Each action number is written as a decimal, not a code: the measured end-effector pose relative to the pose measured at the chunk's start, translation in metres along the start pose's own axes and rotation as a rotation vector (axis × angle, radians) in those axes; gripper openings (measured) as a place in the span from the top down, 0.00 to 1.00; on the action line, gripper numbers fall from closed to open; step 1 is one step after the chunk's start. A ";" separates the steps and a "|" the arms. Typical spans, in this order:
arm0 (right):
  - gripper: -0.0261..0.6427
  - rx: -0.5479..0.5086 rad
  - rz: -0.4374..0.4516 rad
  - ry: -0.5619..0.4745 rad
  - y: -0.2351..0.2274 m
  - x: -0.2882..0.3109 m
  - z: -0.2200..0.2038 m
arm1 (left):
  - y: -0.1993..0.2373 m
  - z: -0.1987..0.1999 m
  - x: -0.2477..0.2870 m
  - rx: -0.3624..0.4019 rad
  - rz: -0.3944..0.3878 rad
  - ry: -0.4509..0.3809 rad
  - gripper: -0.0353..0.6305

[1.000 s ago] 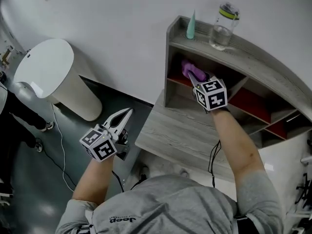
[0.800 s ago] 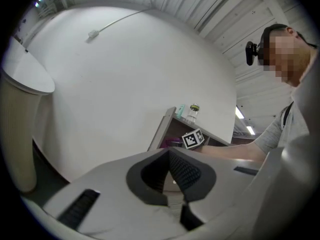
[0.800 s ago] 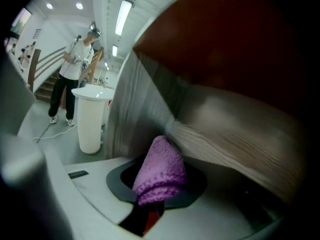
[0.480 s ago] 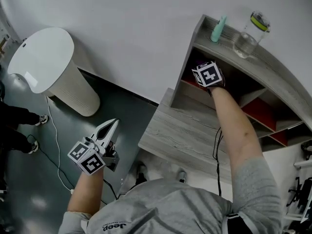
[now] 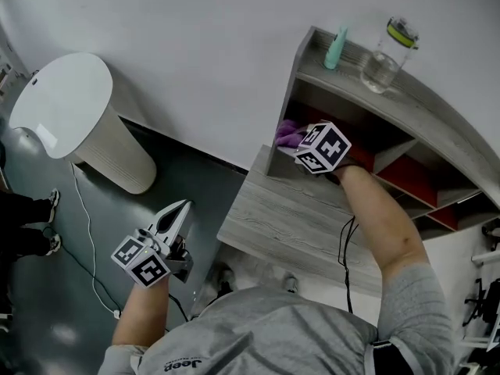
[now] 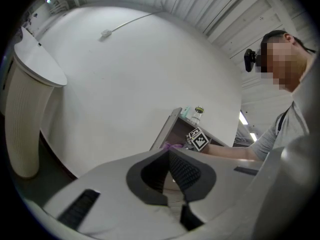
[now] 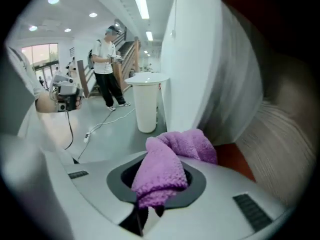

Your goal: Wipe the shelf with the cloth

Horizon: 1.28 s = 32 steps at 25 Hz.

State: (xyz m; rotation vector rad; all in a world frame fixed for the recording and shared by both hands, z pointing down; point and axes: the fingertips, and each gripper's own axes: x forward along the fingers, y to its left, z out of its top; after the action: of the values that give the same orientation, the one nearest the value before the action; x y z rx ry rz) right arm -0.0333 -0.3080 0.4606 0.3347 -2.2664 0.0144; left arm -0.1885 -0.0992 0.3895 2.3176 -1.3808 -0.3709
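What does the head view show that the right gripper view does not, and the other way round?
Only the head view shows the glass jar and the teal bottle on top of the shelf, and the person's right forearm. Only the right gripper view shows the right gripper shut on the purple cloth, and a person standing far behind. Both show the cloth at the shelf's left end and the white pedestal.

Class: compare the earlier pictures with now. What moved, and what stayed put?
The right gripper, shut on the purple cloth, pushed deep into the left compartment of the shelf, then drew back toward its left front edge, so the cloth shows again. The left gripper, shut and empty, stayed low; the bottle stayed on top.
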 end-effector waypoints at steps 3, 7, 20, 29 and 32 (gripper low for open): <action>0.84 0.048 0.008 -0.093 0.004 -0.018 0.006 | -0.006 0.003 0.006 0.002 -0.008 -0.007 0.93; 0.84 0.188 -0.257 -0.263 -0.073 -0.079 0.007 | -0.006 0.004 0.009 0.005 -0.005 -0.003 0.93; 0.84 -0.126 -0.618 0.144 -0.160 -0.031 -0.036 | 0.007 -0.005 0.014 -0.021 -0.003 0.011 0.93; 0.84 -0.086 -0.251 0.115 -0.058 -0.031 -0.038 | 0.007 -0.006 0.023 -0.032 -0.022 0.013 0.93; 0.84 -0.061 -0.109 0.084 -0.014 -0.035 -0.042 | 0.004 -0.006 0.029 -0.035 -0.031 0.014 0.93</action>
State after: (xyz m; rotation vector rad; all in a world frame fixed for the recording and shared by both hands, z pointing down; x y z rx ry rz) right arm 0.0232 -0.3079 0.4611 0.4174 -2.1576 -0.0952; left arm -0.1750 -0.1249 0.3965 2.3116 -1.3224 -0.3842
